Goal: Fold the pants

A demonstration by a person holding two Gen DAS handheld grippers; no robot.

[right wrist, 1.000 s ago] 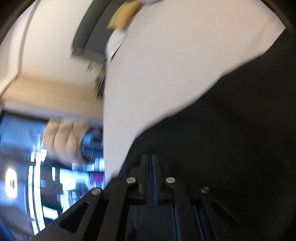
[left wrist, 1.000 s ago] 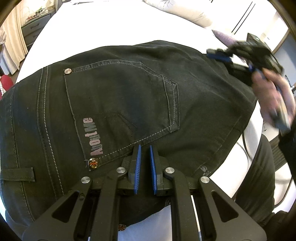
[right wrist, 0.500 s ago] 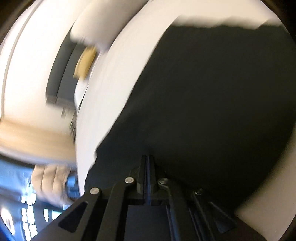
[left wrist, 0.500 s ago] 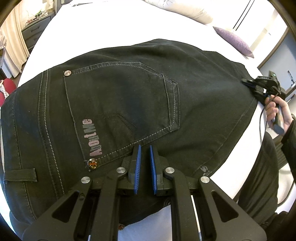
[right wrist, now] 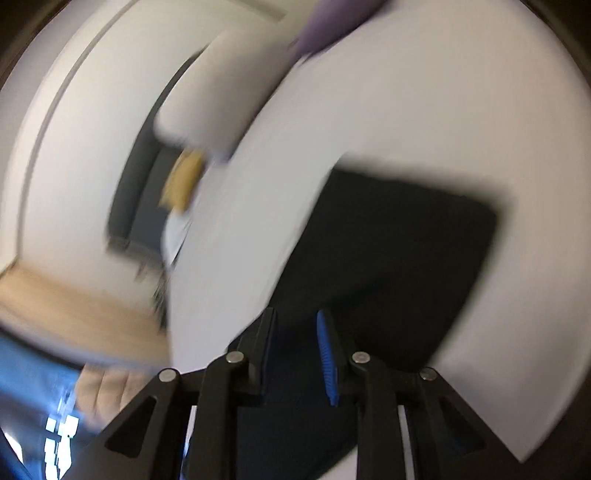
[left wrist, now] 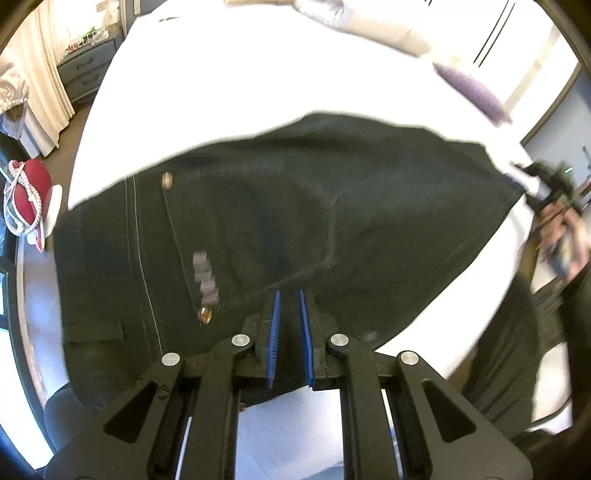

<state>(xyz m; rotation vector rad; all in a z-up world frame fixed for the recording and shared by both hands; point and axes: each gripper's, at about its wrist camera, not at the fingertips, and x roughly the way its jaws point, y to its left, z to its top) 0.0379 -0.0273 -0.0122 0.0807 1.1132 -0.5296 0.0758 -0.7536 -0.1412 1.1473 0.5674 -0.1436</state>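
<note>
Here, black pants [left wrist: 280, 229] lie flat on a white bed [left wrist: 236, 96].
The left gripper [left wrist: 289, 325] sits nearly closed over their near waistband edge, gripping nothing visibly; the right gripper [right wrist: 295, 354], its jaws just parting, hovers empty above the far end, with pillows [left wrist: 369, 26] beyond.

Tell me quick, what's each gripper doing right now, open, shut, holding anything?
Left gripper: shut on the black denim pants.
Right gripper: open, jaws just been opening, pants fabric between them but not pressed.
</note>
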